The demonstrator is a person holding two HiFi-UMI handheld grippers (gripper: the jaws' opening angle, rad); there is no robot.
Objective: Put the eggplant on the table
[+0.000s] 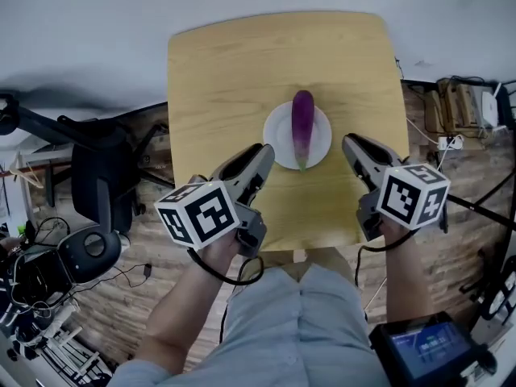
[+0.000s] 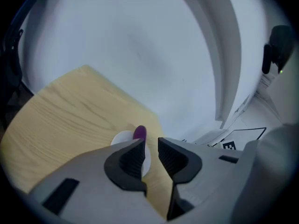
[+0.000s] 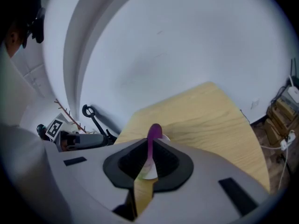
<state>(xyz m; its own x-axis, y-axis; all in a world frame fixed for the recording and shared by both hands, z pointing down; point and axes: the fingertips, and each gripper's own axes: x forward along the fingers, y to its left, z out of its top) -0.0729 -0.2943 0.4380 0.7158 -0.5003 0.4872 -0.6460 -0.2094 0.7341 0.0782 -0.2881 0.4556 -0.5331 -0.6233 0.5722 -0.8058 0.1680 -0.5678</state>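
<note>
We look down on a light wooden table [image 1: 226, 79], its top squarish with rounded corners and a fine straight grain, its far edge against a plain pale wall. A round white plate [image 1: 278, 139] with a smooth, matte surface sits on the near half of the table. The eggplant [image 1: 302, 127] lies lengthwise on the plate: slender, glossy and deep purple, with its greenish stem end pointing toward us and reaching the plate's near rim.

Both claws hang above the table's near edge, one on each side of the plate, and neither touches the plate or the eggplant. The left claw [image 2: 151, 143] has grey moulded shells and black ribbed pads. Its jaws stand apart with a clear gap, and nothing is between them. The right claw [image 3: 150, 146] is built the same way. Its jaws are drawn close, leaving only a thin slit. Through that slit we see the distant eggplant and plate, and the claw holds nothing.

Each claw carries a white cube printed with black square markers, the left cube [image 1: 197, 214] and the right cube [image 1: 413, 196]. Below the table we see a floor of worn wooden planks [image 1: 161, 297].
</note>
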